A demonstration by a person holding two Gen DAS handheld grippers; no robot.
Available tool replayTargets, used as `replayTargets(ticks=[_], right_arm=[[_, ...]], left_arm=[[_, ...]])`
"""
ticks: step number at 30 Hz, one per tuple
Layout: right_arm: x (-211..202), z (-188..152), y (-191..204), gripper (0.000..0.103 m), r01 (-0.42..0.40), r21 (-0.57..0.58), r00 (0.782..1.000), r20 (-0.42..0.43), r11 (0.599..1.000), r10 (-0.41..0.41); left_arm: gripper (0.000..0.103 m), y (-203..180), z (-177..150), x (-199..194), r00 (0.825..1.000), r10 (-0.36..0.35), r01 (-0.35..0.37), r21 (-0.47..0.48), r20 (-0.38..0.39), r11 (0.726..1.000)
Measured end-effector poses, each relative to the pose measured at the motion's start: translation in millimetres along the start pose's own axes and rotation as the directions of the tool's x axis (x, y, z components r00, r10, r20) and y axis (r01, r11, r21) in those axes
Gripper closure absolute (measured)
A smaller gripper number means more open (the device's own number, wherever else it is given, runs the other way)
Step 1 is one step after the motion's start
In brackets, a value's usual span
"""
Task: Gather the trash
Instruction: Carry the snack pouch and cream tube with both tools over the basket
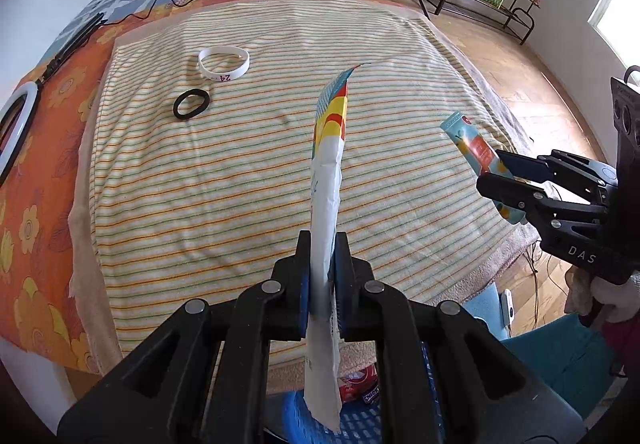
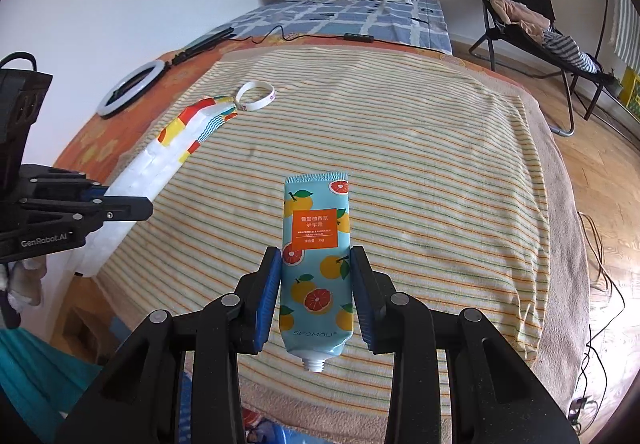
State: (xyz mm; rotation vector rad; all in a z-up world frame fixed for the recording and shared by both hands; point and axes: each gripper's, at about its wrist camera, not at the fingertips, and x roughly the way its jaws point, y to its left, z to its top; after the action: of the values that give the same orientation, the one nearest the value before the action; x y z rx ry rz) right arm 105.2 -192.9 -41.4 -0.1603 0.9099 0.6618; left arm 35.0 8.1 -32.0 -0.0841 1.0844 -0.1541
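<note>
My left gripper [image 1: 322,244] is shut on a flat white snack wrapper [image 1: 328,172] with a red, yellow and blue end, held above the striped towel [image 1: 240,172]. It also shows in the right wrist view [image 2: 160,152]. My right gripper [image 2: 316,264] is shut on a blue hand-cream tube [image 2: 316,256] with orange fruit print, cap missing, neck pointing toward me. That tube also shows in the left wrist view [image 1: 474,148], held at the right edge of the bed.
A white wristband [image 1: 224,64] and a black hair tie [image 1: 191,105] lie on the towel. A ring light [image 2: 130,88] and cable lie on the orange sheet. A blue basket [image 1: 296,420] with a red packet sits below the bed edge. A folding chair [image 2: 520,16] stands at right.
</note>
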Motion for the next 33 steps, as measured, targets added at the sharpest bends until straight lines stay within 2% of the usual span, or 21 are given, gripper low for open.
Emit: replayTargets(ticks=[13,18,26,33], right_arm=[[-35.7,-51.4,38.9,0.070,-0.050,-0.037,0.999,0.004,0.998,0.050],[-41.4,-75.3,49.7,0.070,-0.074,-0.042,0.997,-0.020,0.996,0.073],[-36.3,-114.7,63.7,0.070,-0.095,-0.056,0.992,-0.087,0.994,0.089],[-31.1,-138.3,75.0,0.070,-0.107,-0.066,0.987,-0.130,0.992,0.098]], left_arm=[[0.095,-25.3,-75.8,-35.3,1.000,-0.017,0.017,0.006,0.001,1.000],[0.095,-30.0,-108.3,-35.5,0.999,-0.017,0.017,0.005,-0.028,1.000],[0.095,-32.8,-156.6,-26.4,0.994,-0.065,0.062,-0.038,-0.091,0.997],[0.095,-39.6,-184.5,-15.4,0.985,-0.093,0.088,-0.047,-0.142,0.995]])
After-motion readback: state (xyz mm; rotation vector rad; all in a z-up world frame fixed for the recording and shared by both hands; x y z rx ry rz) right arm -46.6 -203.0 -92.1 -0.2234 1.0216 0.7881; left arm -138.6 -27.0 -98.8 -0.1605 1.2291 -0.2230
